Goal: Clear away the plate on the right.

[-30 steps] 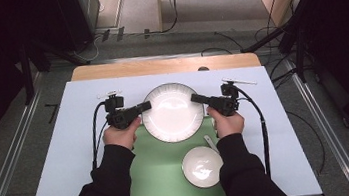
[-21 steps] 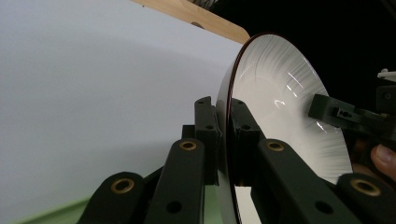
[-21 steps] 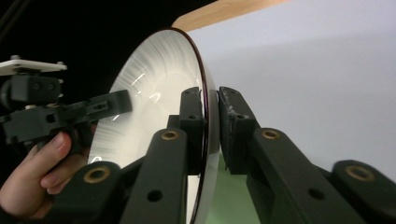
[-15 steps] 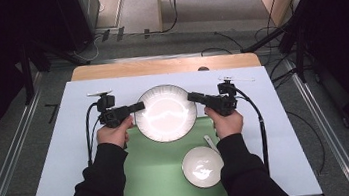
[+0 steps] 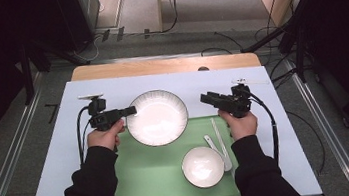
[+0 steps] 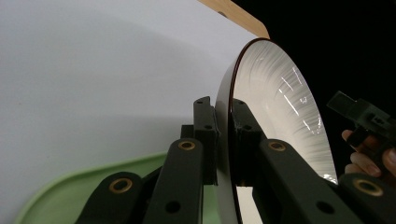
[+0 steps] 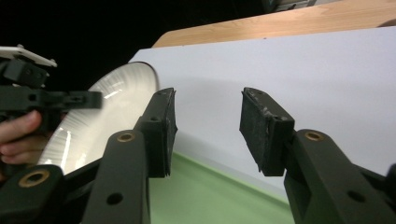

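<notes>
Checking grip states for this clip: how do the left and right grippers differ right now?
The left gripper is shut on the plate's rim; the right gripper is open with nothing between its pads, its jaws having just been opening. The left gripper touches the plate, while the right gripper sits apart from it, off the plate's right side. Both are black, hand-held, and point inward toward the plate.

A round white plate (image 5: 157, 117) with a fluted inner wall and a thin dark rim sits half on the far edge of the green tray (image 5: 147, 182), half over the white worktop (image 5: 55, 168), its left rim clamped.
</notes>
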`<state>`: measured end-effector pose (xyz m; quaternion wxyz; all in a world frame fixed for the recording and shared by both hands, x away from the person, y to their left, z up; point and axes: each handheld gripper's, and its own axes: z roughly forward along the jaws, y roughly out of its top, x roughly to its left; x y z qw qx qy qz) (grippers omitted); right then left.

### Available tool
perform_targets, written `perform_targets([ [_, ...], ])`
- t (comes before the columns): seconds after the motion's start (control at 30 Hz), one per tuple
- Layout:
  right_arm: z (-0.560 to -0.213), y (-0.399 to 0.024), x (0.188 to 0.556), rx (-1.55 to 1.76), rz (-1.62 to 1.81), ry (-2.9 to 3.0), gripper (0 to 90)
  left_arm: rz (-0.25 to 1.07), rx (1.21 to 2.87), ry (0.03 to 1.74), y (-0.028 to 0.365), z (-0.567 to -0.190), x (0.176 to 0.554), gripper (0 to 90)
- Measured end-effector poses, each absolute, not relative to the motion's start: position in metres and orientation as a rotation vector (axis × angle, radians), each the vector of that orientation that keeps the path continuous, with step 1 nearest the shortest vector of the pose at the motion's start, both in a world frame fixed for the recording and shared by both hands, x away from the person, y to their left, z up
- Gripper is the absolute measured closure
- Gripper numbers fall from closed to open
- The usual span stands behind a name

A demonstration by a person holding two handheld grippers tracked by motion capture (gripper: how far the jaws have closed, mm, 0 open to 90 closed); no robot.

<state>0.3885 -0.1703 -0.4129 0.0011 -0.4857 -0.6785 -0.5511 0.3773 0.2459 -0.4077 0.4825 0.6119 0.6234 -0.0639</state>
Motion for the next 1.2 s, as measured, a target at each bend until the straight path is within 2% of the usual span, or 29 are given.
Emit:
perform_targets([
  [0.53,-0.422,-0.196,0.381,-1.463,-1.759,-2.264,44.1,-0.190,1.516,1.508,0.266,-0.410,0.359,83.6],
  [1.2,-0.436,-0.219,0.367,-1.438,-1.661,-2.442,43.8,-0.188,1.603,1.521,0.279,-0.435,0.334,82.7],
])
